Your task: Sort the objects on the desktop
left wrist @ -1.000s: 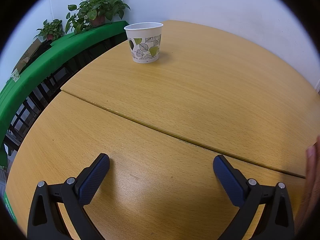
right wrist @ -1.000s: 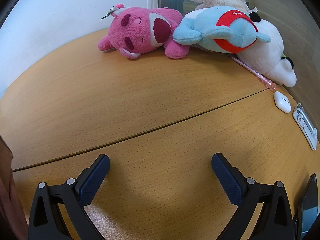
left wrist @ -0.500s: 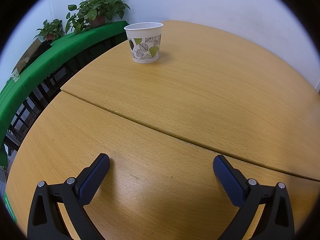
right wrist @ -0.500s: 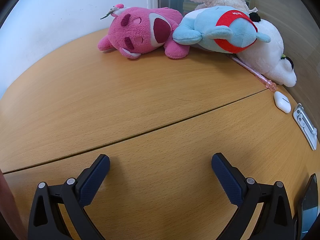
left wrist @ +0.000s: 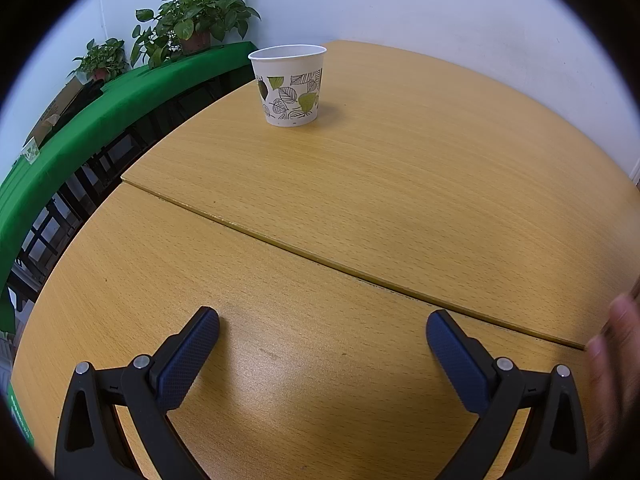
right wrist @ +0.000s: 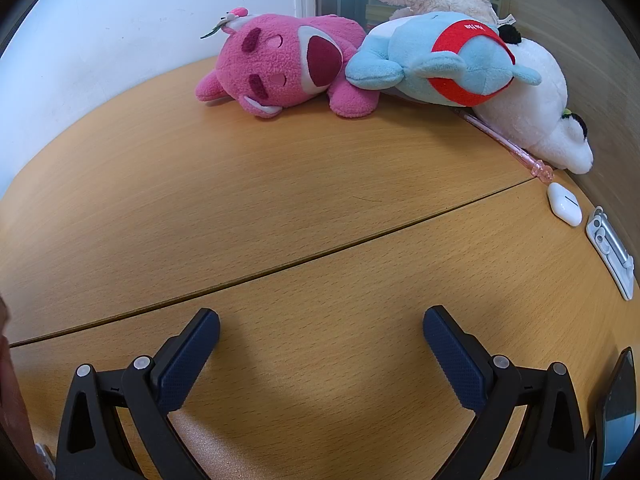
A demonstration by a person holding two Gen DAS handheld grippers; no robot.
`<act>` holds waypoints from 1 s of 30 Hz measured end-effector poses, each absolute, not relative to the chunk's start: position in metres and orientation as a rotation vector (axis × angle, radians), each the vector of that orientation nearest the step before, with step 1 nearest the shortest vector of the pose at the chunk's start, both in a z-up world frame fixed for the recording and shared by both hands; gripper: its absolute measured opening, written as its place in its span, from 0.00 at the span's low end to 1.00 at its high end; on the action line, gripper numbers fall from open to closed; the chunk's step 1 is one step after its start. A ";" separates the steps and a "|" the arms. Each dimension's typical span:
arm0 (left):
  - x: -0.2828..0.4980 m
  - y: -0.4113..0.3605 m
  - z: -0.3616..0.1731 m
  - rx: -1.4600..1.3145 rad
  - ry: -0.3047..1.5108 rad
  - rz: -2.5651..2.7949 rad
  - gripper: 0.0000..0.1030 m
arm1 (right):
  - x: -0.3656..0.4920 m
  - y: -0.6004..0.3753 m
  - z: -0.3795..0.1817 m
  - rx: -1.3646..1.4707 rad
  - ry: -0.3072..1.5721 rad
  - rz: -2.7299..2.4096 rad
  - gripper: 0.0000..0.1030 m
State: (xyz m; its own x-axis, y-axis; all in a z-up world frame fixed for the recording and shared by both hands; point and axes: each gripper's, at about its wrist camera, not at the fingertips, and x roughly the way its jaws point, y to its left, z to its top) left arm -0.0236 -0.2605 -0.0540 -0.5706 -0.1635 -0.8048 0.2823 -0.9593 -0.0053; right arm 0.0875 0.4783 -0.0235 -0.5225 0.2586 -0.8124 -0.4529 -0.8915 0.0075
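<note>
In the left wrist view a white paper cup with green leaf print [left wrist: 289, 85] stands upright at the table's far side. My left gripper [left wrist: 322, 330] is open and empty, low over the wooden table [left wrist: 400, 184], well short of the cup. In the right wrist view a pink plush bear [right wrist: 288, 68], a blue plush with a red band [right wrist: 444, 62] and a white plush [right wrist: 536, 108] lie at the far edge. A pink pen [right wrist: 508, 144], a white earbud case [right wrist: 565, 209] and a silver clip-like item [right wrist: 610, 256] lie at the right. My right gripper [right wrist: 321, 328] is open and empty.
A green-covered bench [left wrist: 80, 128] with potted plants [left wrist: 196, 12] runs beyond the table's left edge. A dark phone-like slab [right wrist: 616, 404] lies at the right edge. A blurred hand [left wrist: 616, 360] shows at the right of the left wrist view. A seam [right wrist: 320, 254] crosses the table.
Both grippers hold still. A blurred hand has come back into the right edge of the left wrist view; skin at the right view's left edge has shifted slightly.
</note>
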 end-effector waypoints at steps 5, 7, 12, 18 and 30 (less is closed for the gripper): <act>-0.024 -0.261 -0.054 1.300 0.192 -2.575 1.00 | 0.088 0.478 -0.022 -1.235 0.306 2.413 1.00; -0.023 -0.260 -0.054 1.300 0.192 -2.576 1.00 | 0.088 0.479 -0.023 -1.234 0.305 2.413 1.00; -0.024 -0.260 -0.054 1.300 0.192 -2.576 1.00 | 0.088 0.478 -0.022 -1.234 0.305 2.414 1.00; -0.024 -0.260 -0.054 1.301 0.192 -2.577 1.00 | 0.088 0.478 -0.022 -1.234 0.305 2.414 1.00; -0.023 -0.260 -0.054 1.302 0.190 -2.580 1.00 | 0.088 0.478 -0.021 -1.234 0.305 2.414 1.00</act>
